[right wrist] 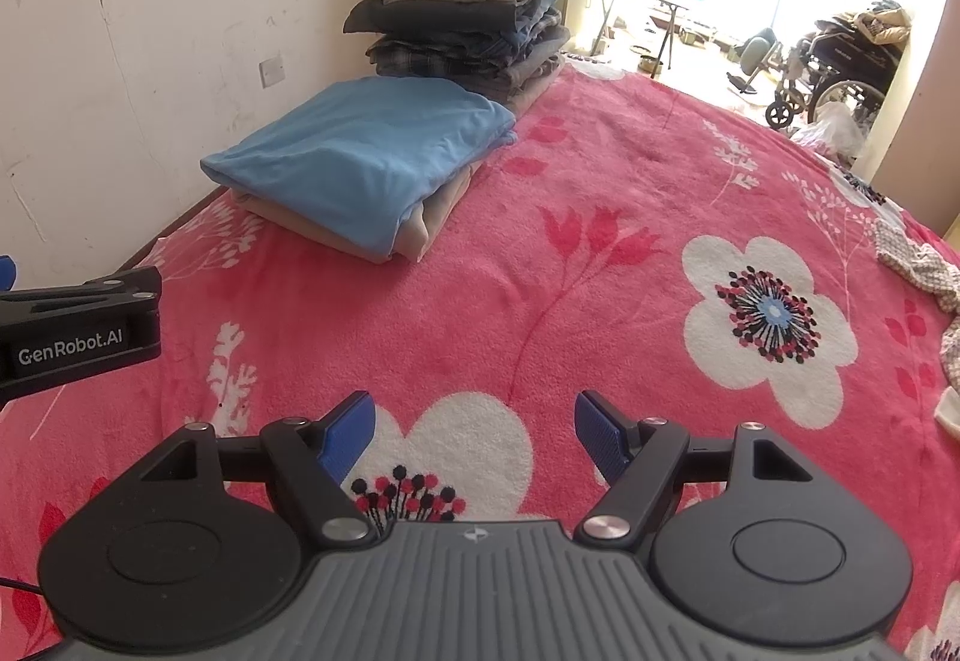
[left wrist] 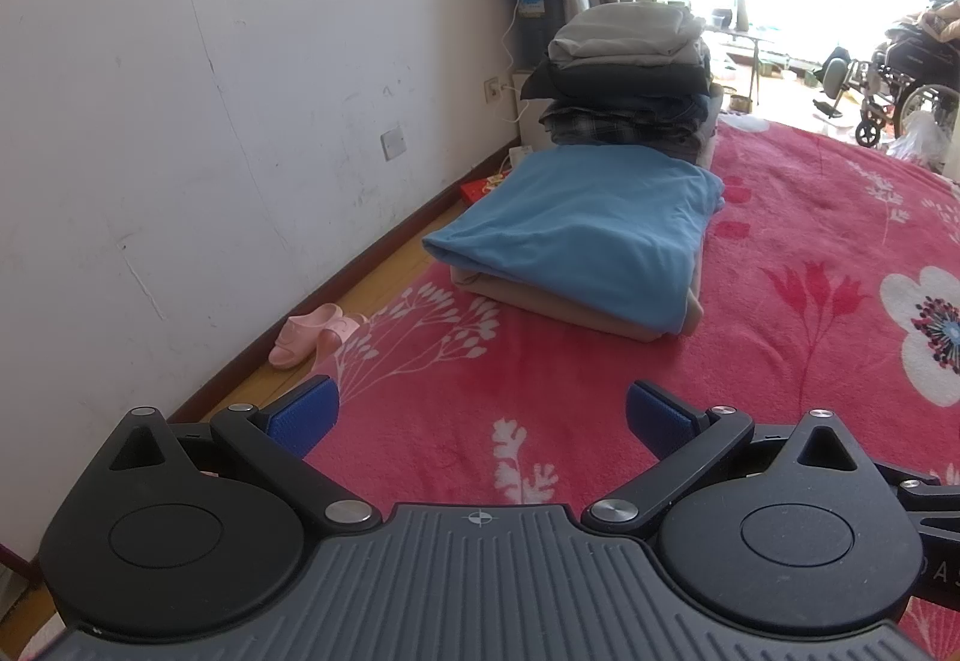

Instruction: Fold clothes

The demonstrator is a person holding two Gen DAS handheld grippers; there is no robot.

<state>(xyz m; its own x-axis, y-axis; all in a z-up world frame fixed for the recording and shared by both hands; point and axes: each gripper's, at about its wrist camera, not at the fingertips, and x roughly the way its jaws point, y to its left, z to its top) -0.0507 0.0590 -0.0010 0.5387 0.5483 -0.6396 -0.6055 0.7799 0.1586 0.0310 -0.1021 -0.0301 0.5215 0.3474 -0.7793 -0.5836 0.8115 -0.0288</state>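
Both my left gripper (left wrist: pixel 480 415) and right gripper (right wrist: pixel 474 436) gape wide, holding nothing — blue shirt (left wrist: pixel 576 229) and tall stack (left wrist: pixel 630 78) lie folded, checkered cloth (right wrist: pixel 918 265) seemingly remains.

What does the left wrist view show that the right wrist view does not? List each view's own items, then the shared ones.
Left wrist only: pink slippers on the wooden floor and a red box by the wall.
Right wrist only: unfolded checked clothes at the bed's right edge, and the left gripper's body.
Both: the folded blue garment on a beige one, the tall folded pile, the pink floral blanket, a wheelchair.
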